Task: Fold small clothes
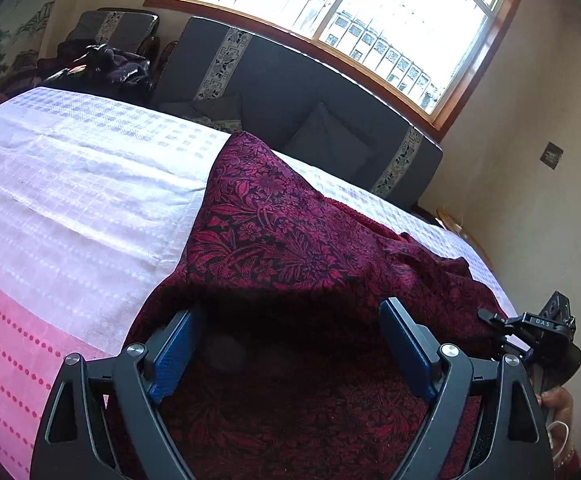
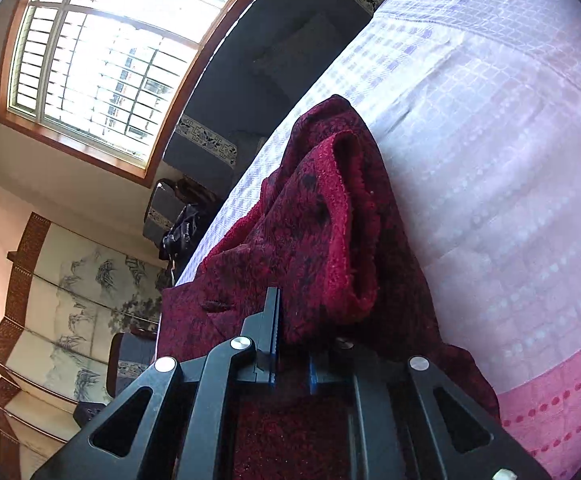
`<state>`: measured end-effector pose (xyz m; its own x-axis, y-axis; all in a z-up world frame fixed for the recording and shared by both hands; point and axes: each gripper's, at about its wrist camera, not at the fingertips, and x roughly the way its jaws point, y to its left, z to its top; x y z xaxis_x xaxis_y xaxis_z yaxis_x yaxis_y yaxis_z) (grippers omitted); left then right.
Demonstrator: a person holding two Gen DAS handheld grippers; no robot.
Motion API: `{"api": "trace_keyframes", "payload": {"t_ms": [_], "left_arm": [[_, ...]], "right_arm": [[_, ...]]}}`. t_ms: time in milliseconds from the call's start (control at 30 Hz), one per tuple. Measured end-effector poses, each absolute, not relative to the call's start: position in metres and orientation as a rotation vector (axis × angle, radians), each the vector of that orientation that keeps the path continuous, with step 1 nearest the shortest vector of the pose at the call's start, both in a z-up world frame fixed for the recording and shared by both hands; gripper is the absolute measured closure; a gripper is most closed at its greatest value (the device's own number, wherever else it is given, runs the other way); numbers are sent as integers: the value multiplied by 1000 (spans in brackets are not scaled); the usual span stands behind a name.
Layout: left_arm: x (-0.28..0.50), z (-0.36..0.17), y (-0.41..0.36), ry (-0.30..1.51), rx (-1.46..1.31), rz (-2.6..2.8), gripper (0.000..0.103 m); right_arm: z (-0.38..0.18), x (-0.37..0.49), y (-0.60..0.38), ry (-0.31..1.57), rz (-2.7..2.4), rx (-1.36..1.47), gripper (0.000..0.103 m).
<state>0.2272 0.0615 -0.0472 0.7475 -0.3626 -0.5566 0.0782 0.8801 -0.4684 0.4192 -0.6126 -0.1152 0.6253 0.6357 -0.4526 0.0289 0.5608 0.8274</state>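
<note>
A dark red floral-patterned garment (image 1: 290, 240) lies across the bed, on a white and pink checked bedspread (image 1: 70, 200), and both grippers are at its near end. The garment's long axis runs straight away from the left gripper (image 1: 290, 344), from the hem under its fingers out to a raised peak of cloth ahead, toward the dark sofa (image 1: 290, 92) below the window (image 1: 350, 20).

The left gripper stands wide, its two blue pads well apart, hovering over the shaded near edge of the cloth; nothing is pinched between them. The right gripper (image 2: 290, 344) is nearly closed, and the garment's fleecy red edge is caught between its fingers, so it holds the cloth. In the right wrist view a rolled cuff or sleeve opening (image 2: 354, 220) with a plush red lining rises just ahead of the closed fingers, and the rest of the garment bunches beyond it.

From the left wrist view, the right gripper's body shows off to the right, at the garment's far side edge, with part of the person's hand (image 1: 558, 404) behind it.

I judge the right hand has its corner and the left has yet to take its own. The cloth the left needs lies directly below and between its open fingers, so a short drop and a close should do it.
</note>
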Motion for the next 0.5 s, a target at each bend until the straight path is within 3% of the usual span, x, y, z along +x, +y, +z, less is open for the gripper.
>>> {"api": "trace_keyframes", "payload": {"t_ms": [33, 100, 133, 167, 233, 267, 500], "left_arm": [[228, -49, 64, 698, -450, -244, 15], [230, -52, 66, 711, -467, -234, 15], [230, -53, 66, 715, -470, -231, 15], [230, -53, 66, 718, -469, -227, 15], [231, -54, 65, 728, -463, -209, 15], [231, -55, 66, 732, -464, -198, 15], [227, -63, 77, 742, -529, -122, 15]], "right_arm": [[-117, 419, -617, 831, 416, 955, 88], [-118, 419, -628, 811, 432, 1032, 70], [-117, 419, -634, 787, 431, 1056, 67], [-114, 421, -638, 773, 418, 1048, 67], [-114, 429, -641, 808, 367, 1001, 88], [-117, 434, -639, 839, 354, 997, 93], [-87, 454, -601, 799, 430, 808, 93]]}}
